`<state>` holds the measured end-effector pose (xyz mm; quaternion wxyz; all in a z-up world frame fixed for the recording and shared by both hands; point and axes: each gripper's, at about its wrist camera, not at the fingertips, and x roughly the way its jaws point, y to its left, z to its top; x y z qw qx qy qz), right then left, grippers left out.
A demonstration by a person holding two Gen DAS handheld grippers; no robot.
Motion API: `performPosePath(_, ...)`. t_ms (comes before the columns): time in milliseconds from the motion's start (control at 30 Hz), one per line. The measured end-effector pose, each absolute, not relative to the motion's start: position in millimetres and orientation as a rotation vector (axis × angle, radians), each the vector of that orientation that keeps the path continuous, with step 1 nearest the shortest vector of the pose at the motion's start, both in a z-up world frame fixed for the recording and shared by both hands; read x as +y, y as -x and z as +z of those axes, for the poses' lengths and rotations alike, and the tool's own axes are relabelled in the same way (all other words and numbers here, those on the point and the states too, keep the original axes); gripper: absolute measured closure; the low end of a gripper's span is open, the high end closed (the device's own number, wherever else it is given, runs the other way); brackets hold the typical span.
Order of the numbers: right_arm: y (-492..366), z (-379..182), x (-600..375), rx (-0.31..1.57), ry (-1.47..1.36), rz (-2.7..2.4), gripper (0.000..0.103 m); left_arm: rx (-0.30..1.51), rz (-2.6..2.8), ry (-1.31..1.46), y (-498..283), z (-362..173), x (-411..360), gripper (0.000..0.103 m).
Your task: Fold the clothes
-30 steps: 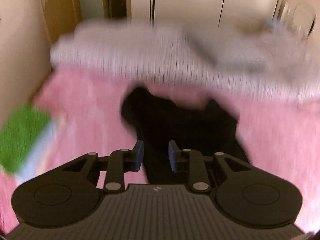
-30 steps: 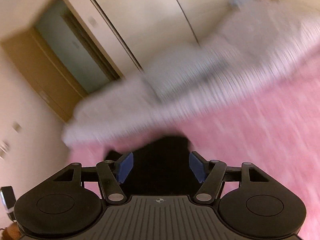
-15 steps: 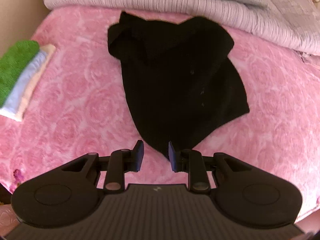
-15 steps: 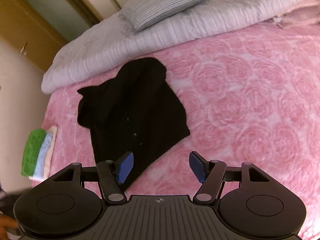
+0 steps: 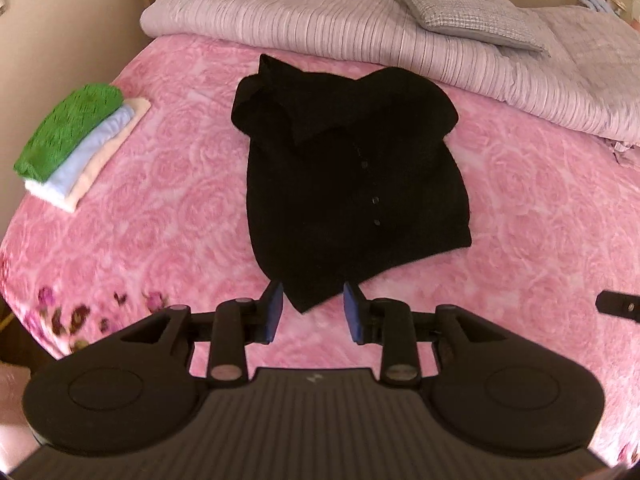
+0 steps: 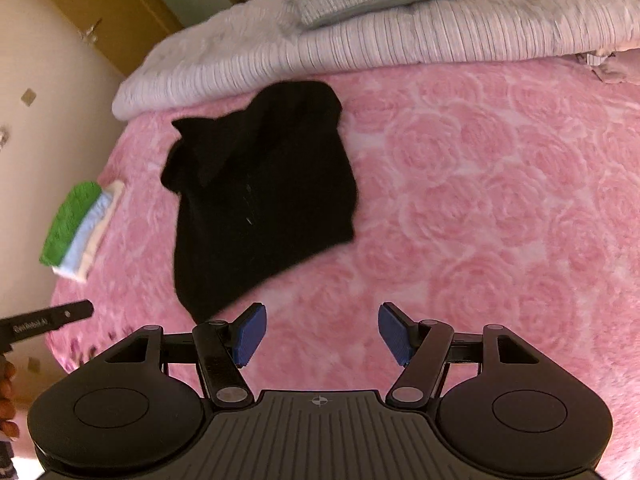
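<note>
A black button-front shirt (image 5: 352, 184) lies spread on the pink rose-patterned bed cover (image 5: 520, 208), collar toward the far side. My left gripper (image 5: 314, 314) hovers at the shirt's near corner. Its jaws are opening, and the corner's tip lies between the blue pads (image 5: 274, 312) without being pressed. In the right wrist view the shirt (image 6: 260, 200) is ahead and to the left. My right gripper (image 6: 322, 334) stands wide open over bare pink cover (image 6: 480, 220), just right of that corner. One left gripper finger (image 6: 48, 320) shows at the left edge.
A stack of folded clothes (image 5: 76, 140), green on top of light blue and cream, sits near the bed's left edge by the wall. A bunched lilac quilt (image 5: 340, 16) with a grey pillow (image 5: 460, 8) lines the far side. Bare cover stretches to the shirt's right.
Both views have swung down from the wardrobe doors onto the bed and sharpened. The left jaws have widened around the shirt's near corner. The right gripper has sunk closer to the cover.
</note>
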<state>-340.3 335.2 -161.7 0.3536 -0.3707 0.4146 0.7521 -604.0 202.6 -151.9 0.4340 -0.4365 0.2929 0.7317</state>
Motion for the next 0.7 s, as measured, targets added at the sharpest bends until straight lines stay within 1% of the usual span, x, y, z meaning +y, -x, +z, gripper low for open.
performPosePath(100,330,-174,337,1.067,0.992,1.937,0.037,0.711,1.828,1.119,593,-163,196,0.074)
performPosePath(300,326,-209,344,1.098,1.017,1.914,0.037,0.643,1.808,1.249,616,-209,178,0.071)
performPosePath(467,335,-251,355,1.154,1.012,1.856,0.037,0.590,1.780,1.321,652,-258,175,0.071)
performPosePath(533,340,-275,364,1.210,0.998,1.818,0.037,0.551,1.770,1.351,668,-279,178,0.071)
performPosePath(600,345,-298,373,1.289,0.949,1.784,0.037,0.443,1.770,1.421,687,-300,182,0.071)
performPosePath(700,348,-326,389,1.413,0.791,1.752,0.037,0.240,1.770,1.535,715,-330,188,0.071)
